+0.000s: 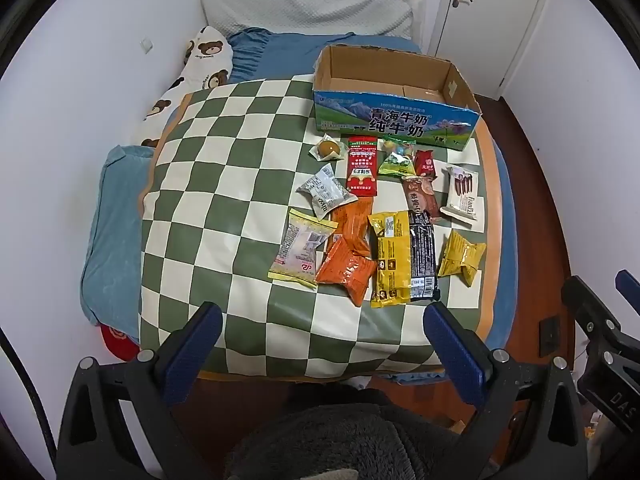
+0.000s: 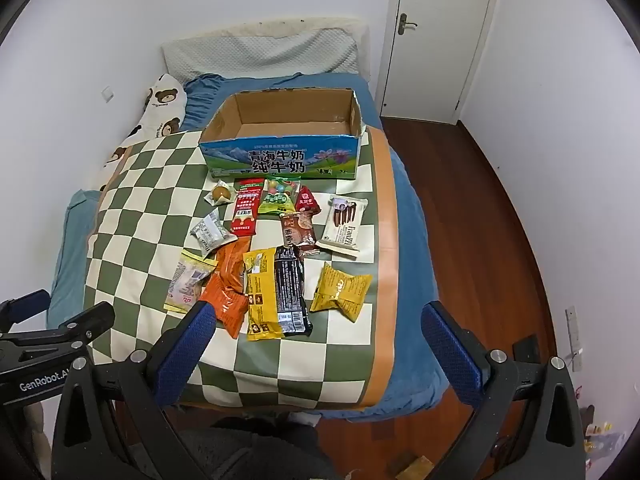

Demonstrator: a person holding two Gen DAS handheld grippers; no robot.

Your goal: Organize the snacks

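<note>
Several snack packets lie on a green-and-white checked blanket [image 1: 224, 184] on a bed. Among them are a red packet [image 1: 362, 168], an orange packet [image 1: 346, 270], a yellow packet [image 1: 390, 258], a black packet [image 1: 422, 256] and a white wafer packet [image 1: 462, 194]. An empty cardboard milk box [image 1: 396, 120] stands behind them; it also shows in the right wrist view [image 2: 280, 160]. My left gripper [image 1: 322, 320] is open and empty, above the blanket's near edge. My right gripper [image 2: 318, 320] is open and empty, just short of the yellow packet [image 2: 260, 292] and black packet [image 2: 292, 292].
A bear-print pillow [image 1: 200, 64] and a white pillow [image 1: 308, 10] lie at the head of the bed. A blue sheet [image 2: 416, 240] hangs over the right side. Wooden floor [image 2: 500, 220] and a white door [image 2: 436, 36] are on the right.
</note>
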